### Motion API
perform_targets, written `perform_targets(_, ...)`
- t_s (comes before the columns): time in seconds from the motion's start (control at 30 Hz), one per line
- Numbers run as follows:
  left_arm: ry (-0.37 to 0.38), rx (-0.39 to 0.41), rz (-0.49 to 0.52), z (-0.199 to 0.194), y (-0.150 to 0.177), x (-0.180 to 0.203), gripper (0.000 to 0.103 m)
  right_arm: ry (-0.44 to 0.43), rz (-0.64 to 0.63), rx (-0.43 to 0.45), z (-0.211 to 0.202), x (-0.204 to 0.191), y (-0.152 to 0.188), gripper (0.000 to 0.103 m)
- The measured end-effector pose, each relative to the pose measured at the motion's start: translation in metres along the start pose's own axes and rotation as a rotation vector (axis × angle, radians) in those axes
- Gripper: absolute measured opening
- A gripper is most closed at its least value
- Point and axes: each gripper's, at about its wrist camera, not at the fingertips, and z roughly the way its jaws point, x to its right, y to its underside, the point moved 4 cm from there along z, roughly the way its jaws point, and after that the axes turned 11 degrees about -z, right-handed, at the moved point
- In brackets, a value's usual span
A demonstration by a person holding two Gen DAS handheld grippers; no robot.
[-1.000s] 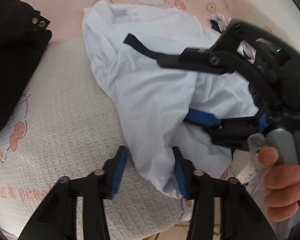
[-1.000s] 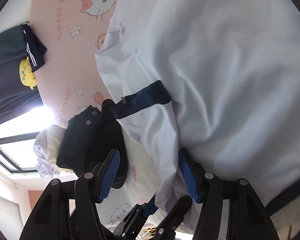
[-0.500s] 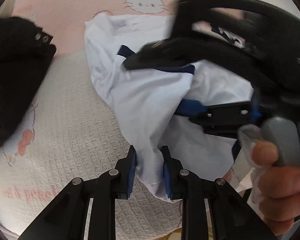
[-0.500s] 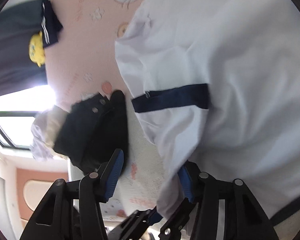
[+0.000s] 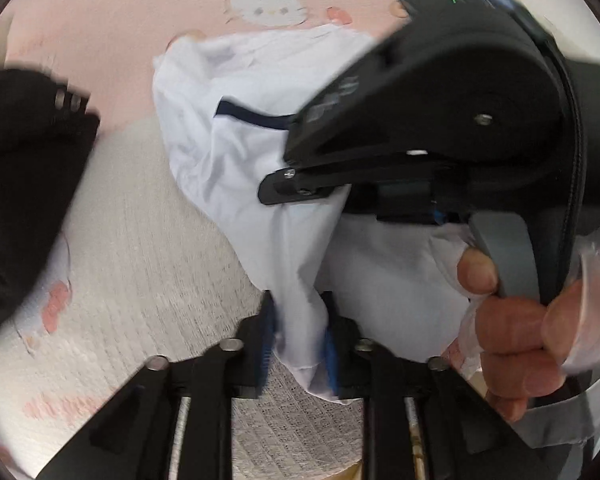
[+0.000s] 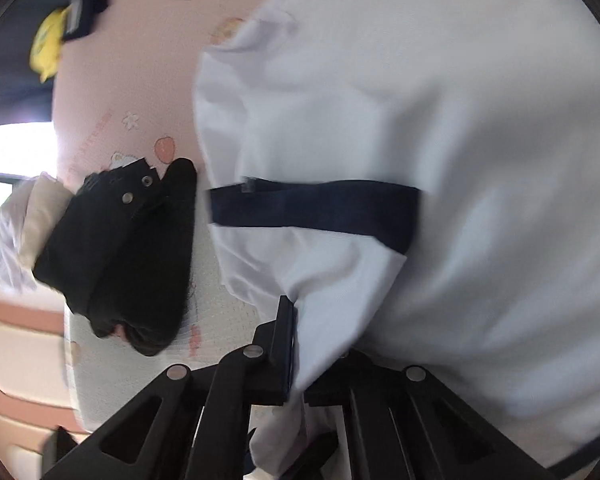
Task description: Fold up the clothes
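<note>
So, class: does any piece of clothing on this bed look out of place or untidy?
The white garment lies crumpled, its navy band skewed; both grippers pinch its edge. The black garment sits bunched beside it. Nothing looks damaged or spilled.

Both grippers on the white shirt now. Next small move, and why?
Probably lift and draw the two grippers apart to spread the white shirt. The left gripper and right gripper are each shut on a bunched edge of it, close together, while the rest lies crumpled on the bed cover beside the black garment. It needs flattening before any fold.
</note>
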Motion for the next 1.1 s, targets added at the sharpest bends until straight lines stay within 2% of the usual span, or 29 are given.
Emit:
perform_targets(0.07,-0.011,0.026,0.058,-0.008,-0.005,0.004,0.013,0.005,-0.046,0.061,-0.012,-0.008,-0.004,0.000)
perform_targets(0.17,-0.022,0.053,0.117,-0.019,-0.012,0.007,0.013,-0.005,-0.033,0.134,-0.028,-0.004,-0.009,0.000)
perform_targets(0.23,-0.022,0.045,0.130,-0.020,-0.016,0.007,0.013,0.004,0.006,0.132,-0.029,0.006,-0.009,0.000)
perform_targets(0.37,0.010,0.015,0.094,-0.018,-0.021,-0.005,0.013,0.032,0.080,0.116,-0.031,0.027,-0.009,0.000)
perform_targets(0.5,0.041,-0.015,0.057,-0.016,-0.025,-0.017,0.013,0.087,0.053,0.111,-0.032,0.031,-0.012,0.000)
perform_targets(0.7,0.090,-0.053,0.006,-0.015,-0.032,-0.033,0.013,0.113,0.074,0.092,-0.023,0.037,-0.017,0.000)
perform_targets(0.87,0.096,-0.072,0.040,-0.017,-0.040,-0.033,0.013,0.191,0.049,0.107,-0.030,0.041,-0.019,0.000)
perform_targets(1.0,0.105,-0.084,0.038,-0.017,-0.049,-0.034,0.013,0.187,0.063,0.110,-0.031,0.042,-0.019,0.000)
perform_targets(1.1,0.094,-0.086,0.040,-0.020,-0.057,-0.033,0.013,0.139,0.114,0.108,-0.033,0.047,-0.017,0.000)
